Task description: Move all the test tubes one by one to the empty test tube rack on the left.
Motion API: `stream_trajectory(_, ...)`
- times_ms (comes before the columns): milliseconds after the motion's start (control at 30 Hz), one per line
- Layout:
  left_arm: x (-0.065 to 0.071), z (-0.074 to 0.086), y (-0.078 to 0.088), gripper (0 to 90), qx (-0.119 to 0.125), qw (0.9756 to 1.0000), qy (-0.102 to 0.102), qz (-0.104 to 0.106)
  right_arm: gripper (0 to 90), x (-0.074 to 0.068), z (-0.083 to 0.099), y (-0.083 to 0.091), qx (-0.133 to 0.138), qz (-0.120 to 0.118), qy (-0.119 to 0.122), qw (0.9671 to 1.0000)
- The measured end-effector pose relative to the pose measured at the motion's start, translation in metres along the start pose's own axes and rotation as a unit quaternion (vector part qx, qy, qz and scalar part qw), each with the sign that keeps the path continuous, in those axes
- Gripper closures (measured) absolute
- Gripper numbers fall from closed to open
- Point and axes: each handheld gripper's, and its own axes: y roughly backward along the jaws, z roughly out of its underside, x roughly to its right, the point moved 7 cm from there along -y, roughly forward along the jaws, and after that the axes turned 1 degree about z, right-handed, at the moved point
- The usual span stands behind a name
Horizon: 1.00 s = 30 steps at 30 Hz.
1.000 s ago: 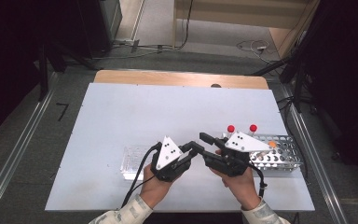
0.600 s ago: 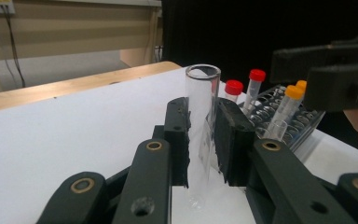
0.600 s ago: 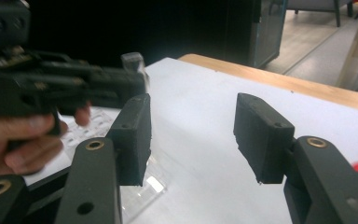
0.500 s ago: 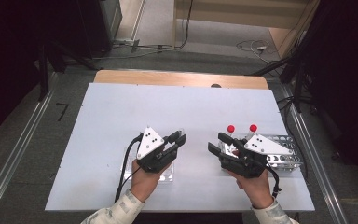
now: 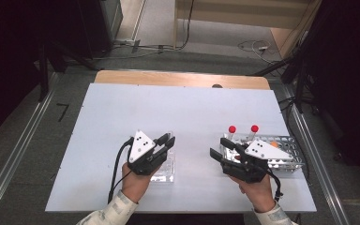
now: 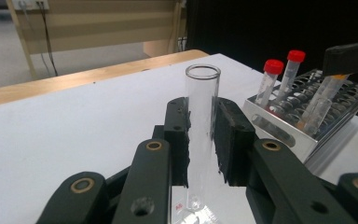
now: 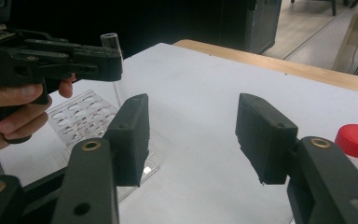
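Note:
A clear, uncapped glass tube (image 6: 201, 107) stands upright between the pads of my left gripper (image 6: 203, 135), which is shut on it. In the high view the left gripper (image 5: 165, 142) hovers over a clear plastic rack (image 5: 168, 173) at the table's near left. My right gripper (image 7: 191, 135) is open with nothing between its pads; its jaws have just been opening. It sits at the near left end of a metal rack (image 5: 288, 157) in the high view, as the right gripper (image 5: 219, 149). Two red-capped tubes (image 5: 232, 129) stand in that rack.
The metal rack (image 6: 279, 126) also holds a tube with an orange tip (image 6: 321, 100). A wooden strip (image 5: 178, 78) runs along the table's far edge. Metal rails flank the table. A bare white table top (image 5: 183, 112) lies beyond both grippers.
The two grippers were close together at mid-table. My left gripper has carried the tube to the left, over the clear rack. My right gripper has drawn away to the right and its jaws have spread.

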Motion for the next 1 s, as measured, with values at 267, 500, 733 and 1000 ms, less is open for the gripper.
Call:
stream_trajectory(267,-0.001,0.006,0.001,76.7,-0.003,0.9999,-0.009,-0.007,31.9,0.0,0.004,0.0,-0.008,-0.001,0.005,1.0)
stream_trajectory(500,-0.002,0.011,0.001,76.6,-0.004,0.9999,-0.007,-0.01,31.1,0.001,0.005,0.001,-0.008,0.002,0.003,1.0)
stream_trajectory(733,0.001,0.018,-0.001,76.5,-0.01,0.9999,-0.01,-0.009,31.1,0.0,0.006,0.0,-0.013,0.003,0.006,0.9999)
stream_trajectory(1000,0.0,0.028,-0.002,76.4,-0.043,0.9989,-0.01,-0.013,31.6,0.001,0.006,0.0,-0.009,0.005,0.004,0.9999)
